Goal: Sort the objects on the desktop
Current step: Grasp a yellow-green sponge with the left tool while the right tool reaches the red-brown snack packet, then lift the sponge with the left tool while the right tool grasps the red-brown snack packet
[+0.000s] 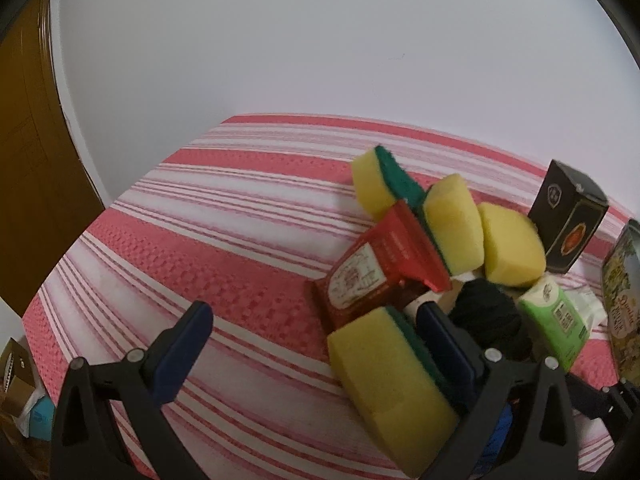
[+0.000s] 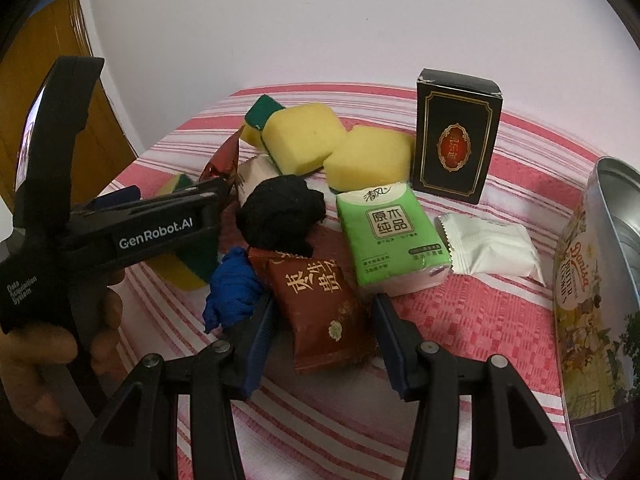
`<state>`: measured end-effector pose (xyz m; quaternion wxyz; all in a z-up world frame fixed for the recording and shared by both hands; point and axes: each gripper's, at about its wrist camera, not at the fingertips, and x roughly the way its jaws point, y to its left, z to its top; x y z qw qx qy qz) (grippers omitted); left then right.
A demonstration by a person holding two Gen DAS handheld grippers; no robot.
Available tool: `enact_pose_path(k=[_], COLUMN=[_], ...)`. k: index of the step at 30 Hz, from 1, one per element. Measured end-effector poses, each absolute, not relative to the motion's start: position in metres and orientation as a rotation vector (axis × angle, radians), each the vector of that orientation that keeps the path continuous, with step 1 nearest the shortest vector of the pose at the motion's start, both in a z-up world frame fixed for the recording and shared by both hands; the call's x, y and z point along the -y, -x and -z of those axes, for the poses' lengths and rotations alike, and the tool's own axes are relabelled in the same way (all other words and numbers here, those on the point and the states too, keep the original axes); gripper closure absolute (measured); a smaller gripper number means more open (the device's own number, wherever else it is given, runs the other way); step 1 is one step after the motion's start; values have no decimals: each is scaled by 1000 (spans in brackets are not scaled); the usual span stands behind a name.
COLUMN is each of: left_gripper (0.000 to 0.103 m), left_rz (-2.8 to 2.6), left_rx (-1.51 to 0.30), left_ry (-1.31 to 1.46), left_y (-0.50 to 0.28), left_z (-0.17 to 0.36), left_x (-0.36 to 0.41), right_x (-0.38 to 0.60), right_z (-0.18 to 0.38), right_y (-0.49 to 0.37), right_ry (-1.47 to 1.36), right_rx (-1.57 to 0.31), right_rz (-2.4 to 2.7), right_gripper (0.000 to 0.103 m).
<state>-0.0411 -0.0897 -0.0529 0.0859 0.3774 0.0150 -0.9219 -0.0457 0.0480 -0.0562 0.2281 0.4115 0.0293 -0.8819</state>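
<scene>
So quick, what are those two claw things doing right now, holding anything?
Left gripper: open, jaws wide; a yellow-green sponge lies by one finger, not pinched.
Right gripper: open around the brown snack packet; no squeeze visible.

Striped cloth [image 1: 180, 216] lies bare left of the sponges [image 1: 452, 220].

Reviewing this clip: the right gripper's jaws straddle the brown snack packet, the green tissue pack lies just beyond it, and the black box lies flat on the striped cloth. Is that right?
Not quite. The black box stands upright on the striped cloth, as the right wrist view shows. The rest holds: the right gripper has its jaws either side of the brown snack packet, with the green tissue pack just beyond.
</scene>
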Motion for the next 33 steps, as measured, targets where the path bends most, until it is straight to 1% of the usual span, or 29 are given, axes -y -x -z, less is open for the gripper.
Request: enact_pose_path(k=[4, 6, 9, 11, 13, 15, 16, 17, 18, 19, 22, 24, 26, 28, 29, 32, 33], left_gripper=[0, 0, 0, 0, 2, 10, 14, 30, 47, 51, 52, 52, 52, 58, 60, 60, 62], left_rz=[2774, 2777, 2762, 2770, 2784, 2794, 2793, 2789, 2763, 2757, 2806, 2817, 2822, 2840, 2855, 2865, 2866], left_rx=[-94, -144, -225, -287, -352, -402, -403, -394, -346, -320, -213, -184, -198, -222, -243, -278, -289], left_ry=[-1172, -1183, -1160, -1192, -1235, -1233, -1225, -1218, -1212, -1211, -1215, -1203, -1199, -1194, -1194, -1172, -1163], left_y=[41, 41, 38, 39, 39, 37, 35, 34, 34, 33, 29, 25, 23, 19, 19, 14, 12], left_z=[59, 61, 60, 63, 67, 67, 67, 66, 66, 67, 69, 69, 69, 67, 67, 65, 65], left_x=[91, 95, 106, 112, 116, 120, 119, 118, 117, 116, 110, 106, 107, 108, 108, 108, 108], right_x=[-45, -45, -49, -54, -59, -62, -62, -62, -62, -60, -56, -61, -65, -67, -69, -78, -79], right_z=[57, 57, 53, 50, 45, 43, 42, 42, 42, 42, 41, 40, 39, 40, 40, 38, 38], right_y=[44, 42, 37, 31, 24, 20, 17, 17, 15, 16, 20, 12, 11, 13, 13, 13, 15], right_ry=[-1122, -1111, -1072, -1029, -954, -909, -903, -897, -894, -897, -896, -891, -892, -893, -886, -882, -886], right_rx=[-123, -130, -102, -78, -50, -38, -39, -42, -48, -57, -65, -59, -43, -25, -10, 57, 80], right_rz=[2442, 2450, 2453, 2470, 2490, 2508, 2516, 2524, 2525, 2524, 2525, 2522, 2516, 2509, 2504, 2481, 2479], right_gripper=[52, 57, 61, 65, 67, 74, 75, 75, 75, 75, 75, 76, 76, 76, 78, 79, 79])
